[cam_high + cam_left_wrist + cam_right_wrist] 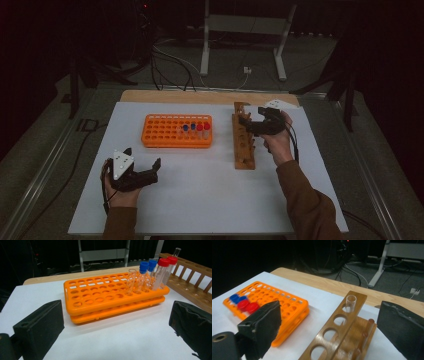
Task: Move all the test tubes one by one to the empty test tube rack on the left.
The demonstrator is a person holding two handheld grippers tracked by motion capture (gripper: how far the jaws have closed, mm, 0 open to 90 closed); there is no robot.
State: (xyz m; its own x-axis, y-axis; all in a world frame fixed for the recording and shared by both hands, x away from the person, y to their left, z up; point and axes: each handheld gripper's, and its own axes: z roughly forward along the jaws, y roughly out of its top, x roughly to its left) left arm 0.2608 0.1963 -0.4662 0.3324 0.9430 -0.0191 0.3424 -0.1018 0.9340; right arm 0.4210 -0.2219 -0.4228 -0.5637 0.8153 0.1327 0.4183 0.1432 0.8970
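An orange tube rack lies on the white mat and holds two red-capped tubes, two blue-capped tubes and an uncapped clear tube at its right end. To its right stands a wooden rack with one uncapped glass tube in its far hole. My right gripper hovers open over the wooden rack's far end, its jaws wide apart with nothing pressed between them. My left gripper rests open near the mat's front left, pointing at the orange rack.
The white mat covers a wooden table whose bare edge shows at the back. Beyond it are a white stand's legs and cables on the floor. Metal rails run along both sides.
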